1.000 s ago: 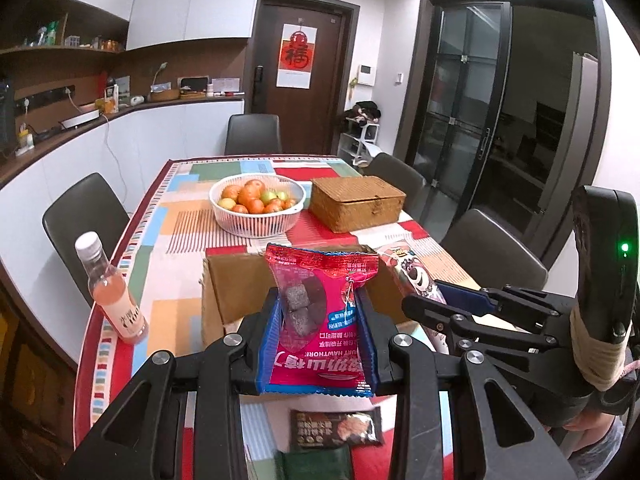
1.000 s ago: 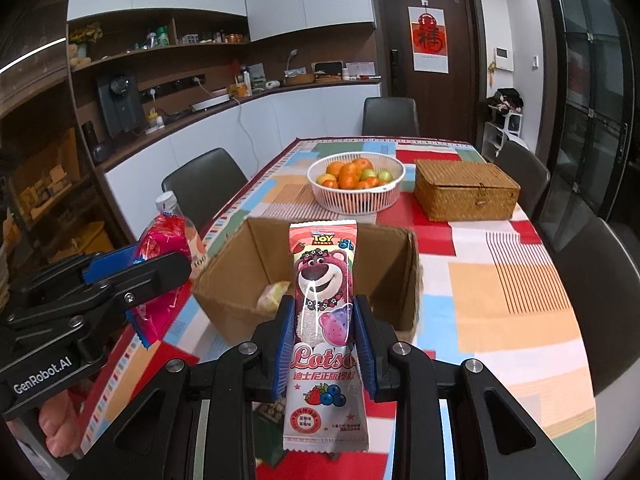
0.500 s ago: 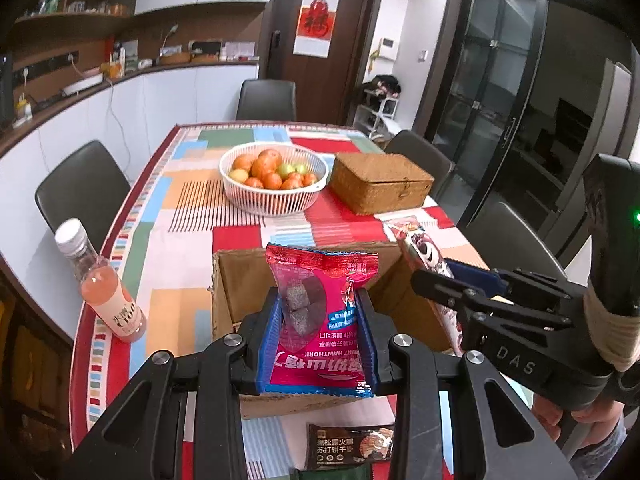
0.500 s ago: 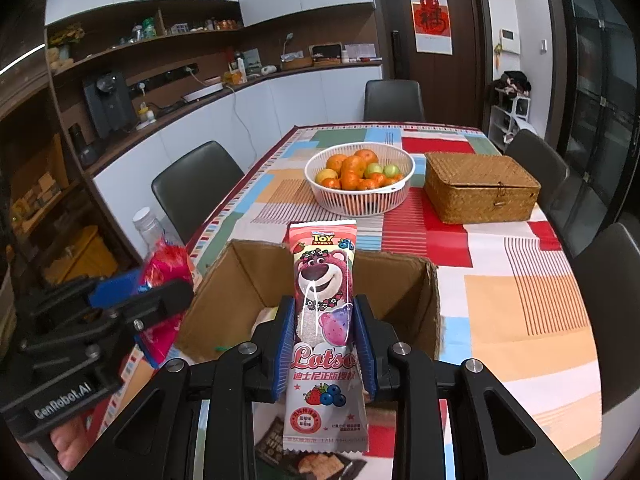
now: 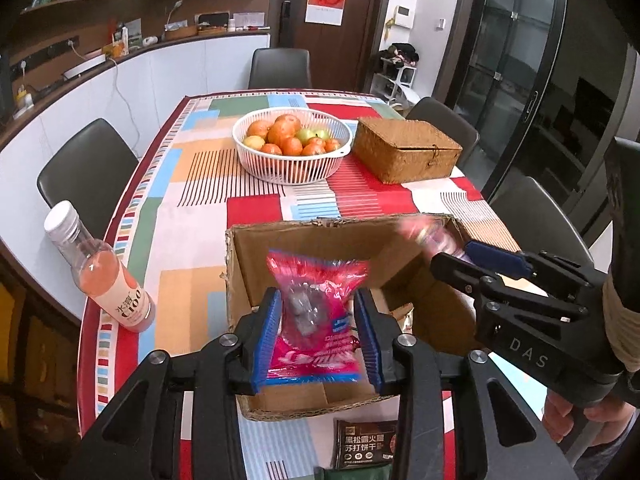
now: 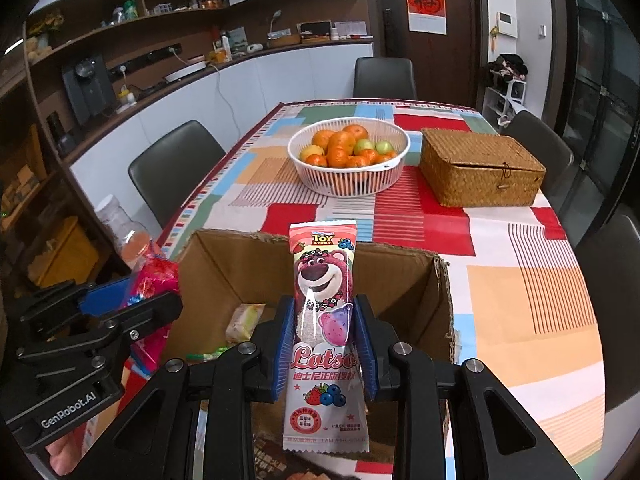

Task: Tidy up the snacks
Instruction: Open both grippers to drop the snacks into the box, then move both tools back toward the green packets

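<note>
An open cardboard box [image 5: 320,240] [image 6: 248,264] sits near the table's front edge. My left gripper [image 5: 318,332] is shut on a red snack bag [image 5: 316,320] and holds it above the box opening; the bag looks blurred. My right gripper [image 6: 324,340] is shut on a pink Lotso bear snack pack [image 6: 324,320] and holds it upright over the box's near side. Each gripper shows in the other's view: the right [image 5: 480,258], the left [image 6: 132,304]. A yellow snack [image 6: 245,320] lies inside the box.
A white basket of fruit [image 5: 292,148] and a wicker box [image 5: 404,154] stand beyond the cardboard box. A pink drink bottle [image 5: 100,272] stands at the table's left edge. A dark cracker packet [image 5: 366,442] lies in front of the box. Chairs surround the table.
Both grippers have moved forward and lower toward the box with their snacks. The box now fills more of both views, and its inside shows.
</note>
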`<state>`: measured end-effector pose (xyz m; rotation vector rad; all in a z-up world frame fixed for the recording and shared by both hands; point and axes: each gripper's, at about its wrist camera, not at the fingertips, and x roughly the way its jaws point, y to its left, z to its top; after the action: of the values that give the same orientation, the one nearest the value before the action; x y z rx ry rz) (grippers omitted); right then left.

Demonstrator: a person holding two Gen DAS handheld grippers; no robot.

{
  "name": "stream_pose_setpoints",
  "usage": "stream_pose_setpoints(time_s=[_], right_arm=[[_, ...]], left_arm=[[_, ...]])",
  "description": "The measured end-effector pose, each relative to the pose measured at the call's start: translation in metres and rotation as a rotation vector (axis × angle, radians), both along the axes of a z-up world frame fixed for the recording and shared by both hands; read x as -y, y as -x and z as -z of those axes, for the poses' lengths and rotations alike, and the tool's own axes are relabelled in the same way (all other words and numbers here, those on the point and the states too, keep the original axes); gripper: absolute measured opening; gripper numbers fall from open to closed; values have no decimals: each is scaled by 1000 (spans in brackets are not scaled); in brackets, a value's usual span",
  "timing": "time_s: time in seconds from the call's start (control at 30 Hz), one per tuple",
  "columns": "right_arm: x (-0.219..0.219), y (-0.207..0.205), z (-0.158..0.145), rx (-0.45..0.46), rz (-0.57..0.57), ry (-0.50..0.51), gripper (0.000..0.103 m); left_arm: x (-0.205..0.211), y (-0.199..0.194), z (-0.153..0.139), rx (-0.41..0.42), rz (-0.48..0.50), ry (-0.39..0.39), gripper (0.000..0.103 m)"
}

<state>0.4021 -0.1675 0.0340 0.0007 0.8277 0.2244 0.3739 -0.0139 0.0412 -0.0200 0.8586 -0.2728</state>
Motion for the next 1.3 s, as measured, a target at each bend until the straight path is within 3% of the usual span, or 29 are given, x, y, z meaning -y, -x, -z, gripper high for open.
stream_pose_setpoints(time_s=[0.3,0.63,1.03,1.3], right_arm=[[-1,29,-8,38,-29,13,43],[-1,100,-8,105,-87,22,43],[10,152,38,15,-96,0,46],[16,174,79,-87,-95,14,46]], left_arm=[[-1,39,-12,71,20,4,45],[3,101,-12,133,54,-14,47],[10,153,36,43,93,-45,47],[16,177,83,-76,136,-44,47]])
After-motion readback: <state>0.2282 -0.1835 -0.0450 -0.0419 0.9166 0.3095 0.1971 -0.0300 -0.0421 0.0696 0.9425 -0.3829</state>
